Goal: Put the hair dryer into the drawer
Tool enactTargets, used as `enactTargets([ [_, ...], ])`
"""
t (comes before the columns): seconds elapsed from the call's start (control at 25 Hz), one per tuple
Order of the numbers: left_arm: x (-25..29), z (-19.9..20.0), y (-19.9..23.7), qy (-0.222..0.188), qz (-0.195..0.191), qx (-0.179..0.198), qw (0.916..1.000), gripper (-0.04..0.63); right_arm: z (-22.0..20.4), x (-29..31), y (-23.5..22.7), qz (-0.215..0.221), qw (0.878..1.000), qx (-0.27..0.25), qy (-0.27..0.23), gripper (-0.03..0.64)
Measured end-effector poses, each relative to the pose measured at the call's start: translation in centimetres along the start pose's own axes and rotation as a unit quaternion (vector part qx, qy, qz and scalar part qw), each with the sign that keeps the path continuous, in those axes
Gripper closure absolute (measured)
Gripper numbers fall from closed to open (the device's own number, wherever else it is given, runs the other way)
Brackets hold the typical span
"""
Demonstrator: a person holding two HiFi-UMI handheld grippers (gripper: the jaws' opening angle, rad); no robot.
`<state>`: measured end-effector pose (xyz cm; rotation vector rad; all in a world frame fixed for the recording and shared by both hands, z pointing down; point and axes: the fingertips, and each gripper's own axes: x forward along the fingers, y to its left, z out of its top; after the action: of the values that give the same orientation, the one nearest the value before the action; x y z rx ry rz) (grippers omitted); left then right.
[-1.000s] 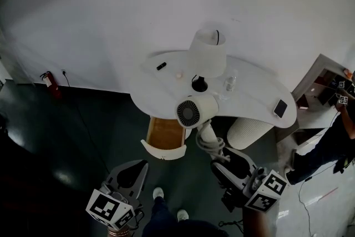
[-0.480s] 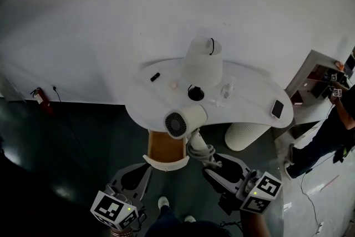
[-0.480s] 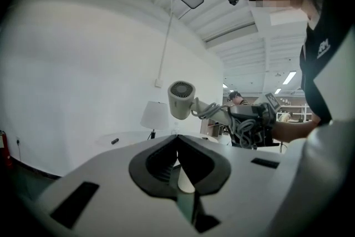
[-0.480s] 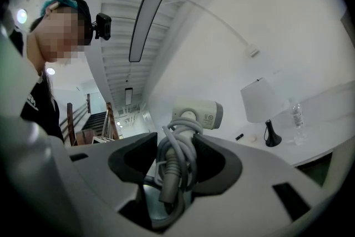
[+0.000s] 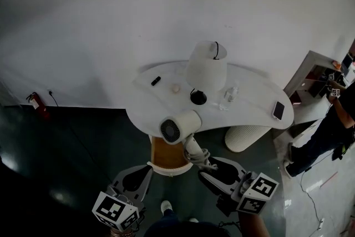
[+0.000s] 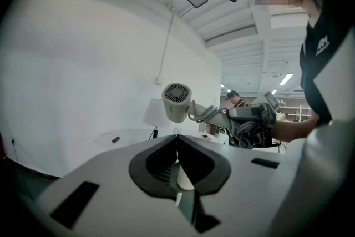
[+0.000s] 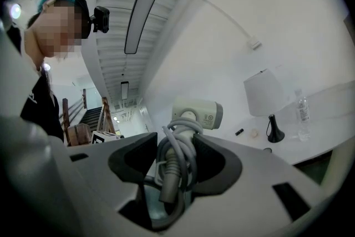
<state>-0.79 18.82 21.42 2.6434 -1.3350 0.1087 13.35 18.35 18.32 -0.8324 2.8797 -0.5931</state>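
Your right hand-held gripper (image 7: 175, 162) clamps smooth cream hair dryer (image 5: 178, 128) by cord-wrapped handle; open wood-lined drawer (image 5: 166, 155) to its left. Left hand-held gripper (image 6: 177, 146) closed, empty.

Head view: dim for you, corners vignetted black, dark glossy floor (image 5: 66, 158) catching a faint sheen, plain white wall (image 5: 111, 8) evenly lit. Gripper views: brighter, long white ceiling light strip (image 7: 145, 8) overhead, fisheye-bent edges, near jaws soft.

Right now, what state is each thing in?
hair dryer: held off the table, cord wrapped round its handle
drawer: open
right gripper: fingers shut on the hair dryer's handle
left gripper: fingers shut, empty
lamp: upright
bottle: upright
phone: lying flat
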Motion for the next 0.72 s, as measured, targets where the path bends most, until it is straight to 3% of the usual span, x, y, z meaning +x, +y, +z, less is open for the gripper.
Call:
enactTargets([
  [0.72,-0.5,-3.5,4.5,0.034,-0.017,-0.033,0.9987,0.577,-7.4,4.5,-0.5,-0.025,0.993,0.042,0.106,0.4],
])
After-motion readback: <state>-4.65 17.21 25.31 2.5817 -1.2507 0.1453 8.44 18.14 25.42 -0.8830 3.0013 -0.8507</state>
